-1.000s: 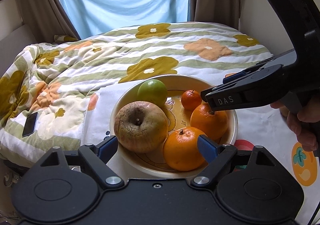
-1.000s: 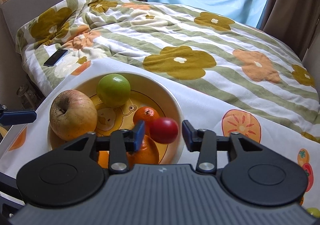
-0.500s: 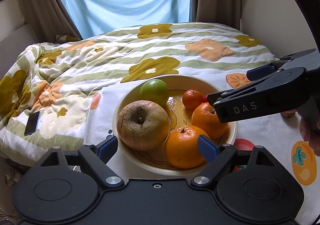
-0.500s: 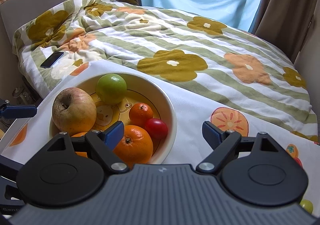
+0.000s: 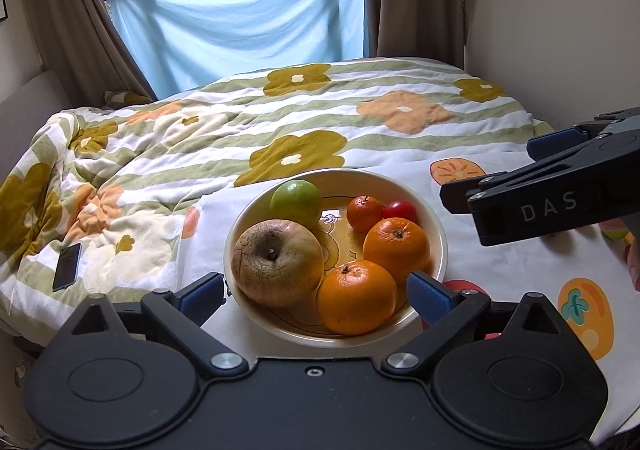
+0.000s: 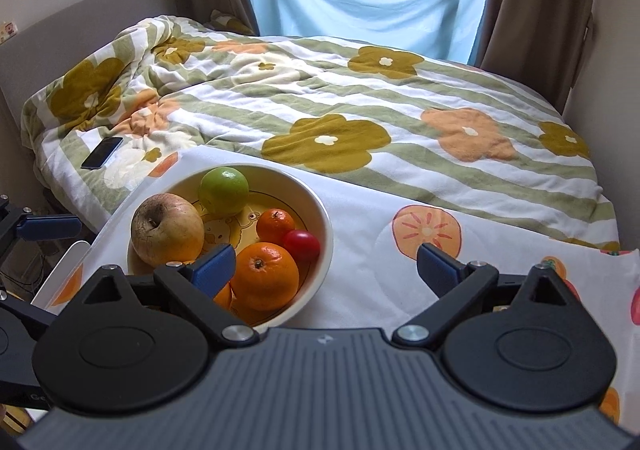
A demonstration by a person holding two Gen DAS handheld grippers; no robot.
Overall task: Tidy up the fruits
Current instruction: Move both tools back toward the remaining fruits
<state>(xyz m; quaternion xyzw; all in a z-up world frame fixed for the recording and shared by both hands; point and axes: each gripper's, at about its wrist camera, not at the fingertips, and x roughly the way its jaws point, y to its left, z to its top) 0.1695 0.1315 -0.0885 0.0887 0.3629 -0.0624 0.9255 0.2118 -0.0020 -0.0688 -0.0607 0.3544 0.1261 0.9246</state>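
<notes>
1. Hidden or cut off: near rim of bowl (image 5: 438, 234) masked by the left claw's black housing; in the right wrist view, lower left of bowl (image 6: 326, 234) masked by a blue pad.
2. Third orange (image 6: 225, 296): only a sliver visible behind the blue pad in the right wrist view; seen whole as front orange (image 5: 356, 296) in the left wrist view.
3. Small green and red items at the far right edge of the left wrist view: blurred, partly behind the right claw, not identifiable.
4. Left claw (image 5: 314, 292): jaws spread wide, having just opened further; nothing pressed by the pads, though the bowl's near part sits between them in view. Seen at the left edge as left claw (image 6: 48, 228) in the other view, largely cut off.
5. Right claw (image 6: 325, 266): jaws at full spread, just finished opening; empty, over the white fruit-print cloth (image 6: 360, 290) just right of the bowl. Seen side-on as right claw (image 5: 532, 186), body cut by the frame edge.
6. Bowl contents: wrinkled brown apple (image 5: 278, 262), green apple (image 5: 295, 199), small mandarin (image 5: 365, 213), red tomato (image 5: 400, 210) beside the far right wall, large orange (image 5: 397, 244).
7. Bowl on the cloth-covered surface, in front of the bed with flowered duvet (image 5: 280, 130).
8. Phone (image 5: 67, 267) lying on the duvet, well apart from the bowl.
</notes>
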